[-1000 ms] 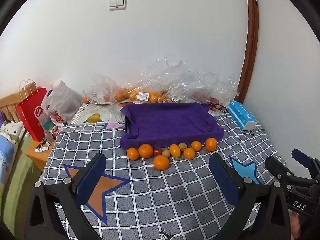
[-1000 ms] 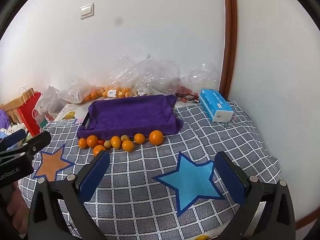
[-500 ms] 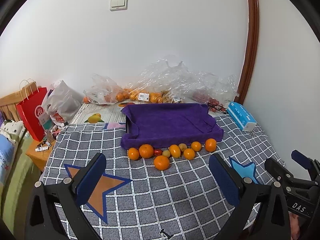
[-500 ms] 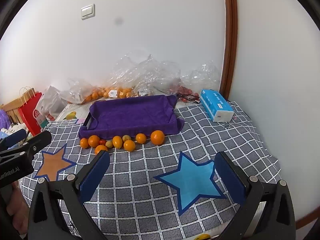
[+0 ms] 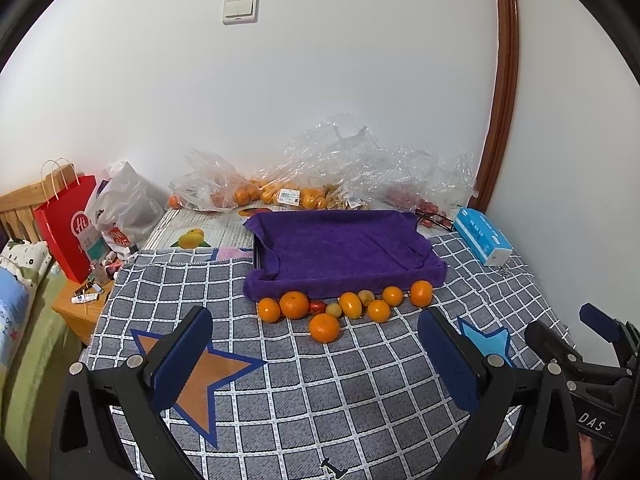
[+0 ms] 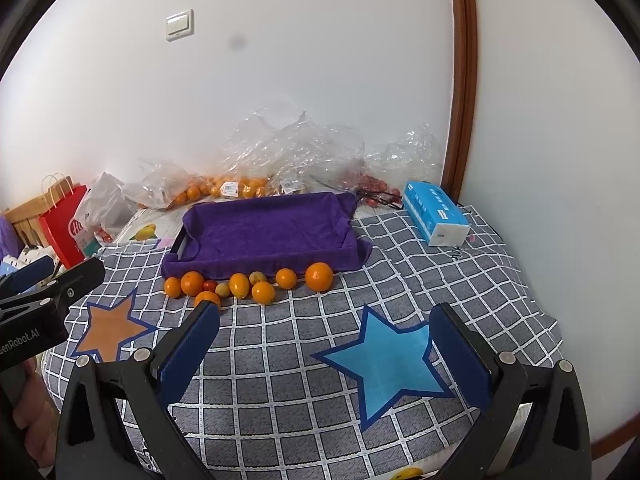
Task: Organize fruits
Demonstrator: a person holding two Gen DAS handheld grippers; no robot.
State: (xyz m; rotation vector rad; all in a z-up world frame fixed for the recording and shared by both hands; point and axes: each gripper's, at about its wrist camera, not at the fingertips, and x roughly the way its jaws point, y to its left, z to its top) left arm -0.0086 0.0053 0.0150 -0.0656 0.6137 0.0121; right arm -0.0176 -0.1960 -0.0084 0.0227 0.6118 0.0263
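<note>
Both views tilted slightly since a second ago; left gripper (image 5: 316,356) and right gripper (image 6: 324,344) wide, empty; fruits (image 5: 344,308) untouched beside tray (image 5: 340,248).

Orange (image 6: 207,299) partly behind hand-held gripper (image 6: 325,350)

Even, bright indoor light, soft shadows; strong fisheye bending with black corners; a faint grey smudge, perhaps on the lens, shows on the white wall (image 6: 239,43).

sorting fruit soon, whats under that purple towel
A dark tray edge shows at the purple towel's left side; the rest is covered. Nothing lies on the towel.
</note>
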